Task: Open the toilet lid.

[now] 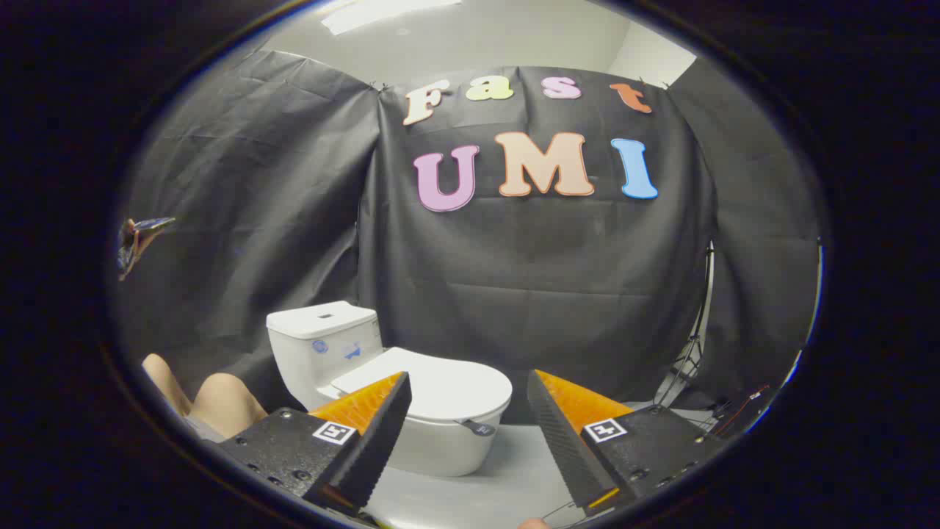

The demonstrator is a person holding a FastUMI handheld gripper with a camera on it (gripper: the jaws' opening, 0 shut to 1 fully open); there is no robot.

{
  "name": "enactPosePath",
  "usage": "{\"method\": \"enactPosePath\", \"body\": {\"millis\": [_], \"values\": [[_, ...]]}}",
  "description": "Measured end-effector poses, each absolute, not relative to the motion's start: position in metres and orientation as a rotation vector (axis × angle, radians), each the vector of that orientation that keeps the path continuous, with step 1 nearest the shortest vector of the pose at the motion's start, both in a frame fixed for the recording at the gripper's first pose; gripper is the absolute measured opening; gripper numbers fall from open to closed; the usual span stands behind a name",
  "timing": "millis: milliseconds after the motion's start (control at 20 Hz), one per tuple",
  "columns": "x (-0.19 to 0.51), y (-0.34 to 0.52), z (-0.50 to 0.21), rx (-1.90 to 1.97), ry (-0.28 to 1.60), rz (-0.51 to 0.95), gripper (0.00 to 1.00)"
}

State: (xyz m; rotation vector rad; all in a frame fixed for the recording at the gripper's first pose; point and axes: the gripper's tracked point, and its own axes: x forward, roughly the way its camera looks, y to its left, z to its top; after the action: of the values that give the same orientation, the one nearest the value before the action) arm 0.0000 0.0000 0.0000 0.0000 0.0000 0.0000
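A staged bathroom booth: white toilet [396,382] on grey floor [507,470], black cloth walls [529,279].

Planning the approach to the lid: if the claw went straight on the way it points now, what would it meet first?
Probably the closed white plastic toilet lid, near its front edge with the small grey tab. The open claw frames that edge just ahead, touching nothing. Depth is unclear; it might pass beside the rim toward the black cloth wall.
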Motion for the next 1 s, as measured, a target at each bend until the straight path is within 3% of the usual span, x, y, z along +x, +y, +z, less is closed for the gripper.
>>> {"method": "enactPosePath", "body": {"millis": [1000], "values": [[0.018,-0.024,-0.022,0.122,0.073,-0.053,0.97]]}}
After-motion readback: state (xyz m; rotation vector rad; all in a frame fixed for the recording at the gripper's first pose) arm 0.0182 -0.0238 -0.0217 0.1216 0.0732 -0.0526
